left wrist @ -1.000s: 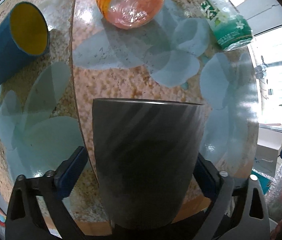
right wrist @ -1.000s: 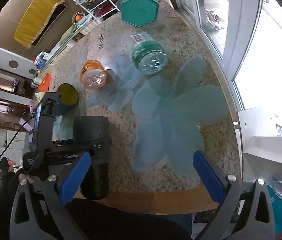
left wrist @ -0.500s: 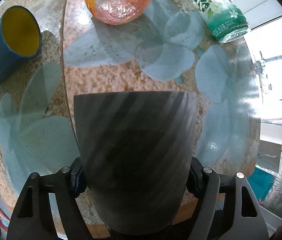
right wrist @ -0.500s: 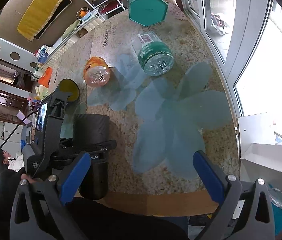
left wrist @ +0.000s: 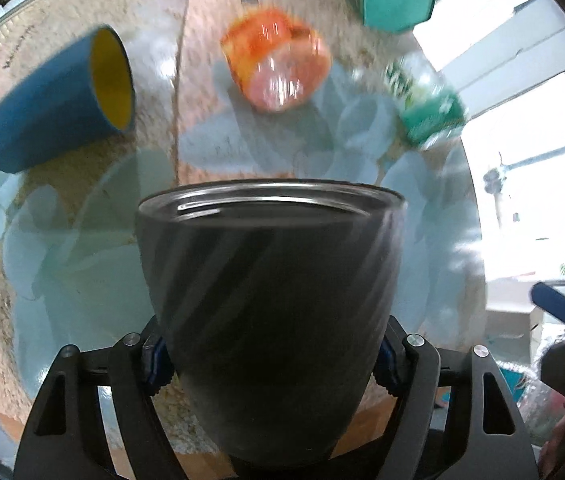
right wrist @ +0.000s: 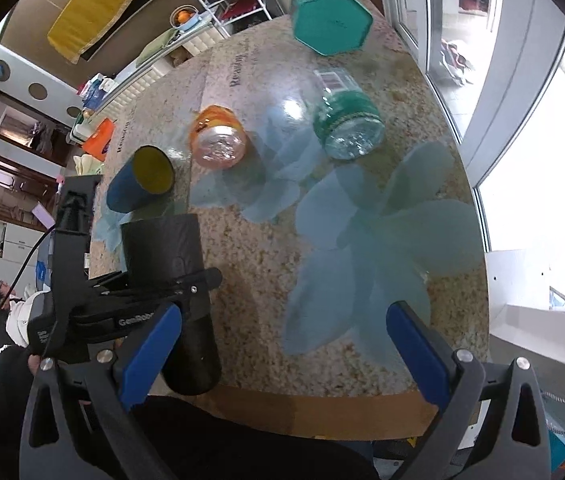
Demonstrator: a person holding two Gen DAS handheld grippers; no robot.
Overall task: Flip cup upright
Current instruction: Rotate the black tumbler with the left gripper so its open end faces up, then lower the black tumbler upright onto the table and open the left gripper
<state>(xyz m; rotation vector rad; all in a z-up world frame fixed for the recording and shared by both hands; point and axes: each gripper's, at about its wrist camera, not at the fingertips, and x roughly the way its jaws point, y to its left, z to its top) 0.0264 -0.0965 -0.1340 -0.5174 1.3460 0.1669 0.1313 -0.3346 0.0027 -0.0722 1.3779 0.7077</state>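
Observation:
A dark grey metal cup (left wrist: 270, 304) fills the left wrist view, its open rim pointing away from the camera. My left gripper (left wrist: 270, 360) is shut on its lower body. In the right wrist view the same cup (right wrist: 174, 280) lies tilted over the table's front left edge, clamped by the left gripper (right wrist: 154, 292). My right gripper (right wrist: 282, 344) is open and empty above the front of the table. A blue cup with a yellow inside (left wrist: 62, 100) lies on its side at the left; it also shows in the right wrist view (right wrist: 142, 178).
An orange jar (right wrist: 218, 142) and a green bottle (right wrist: 346, 124) lie on their sides on the granite table with blue flower prints (right wrist: 362, 220). A teal hexagonal box (right wrist: 330, 16) stands at the far end. A white box (right wrist: 542, 320) sits off the right edge.
My left gripper has closed on the dark cup and tilted it up, so its rim and inside now show. The right gripper has stayed open, shifting slightly.

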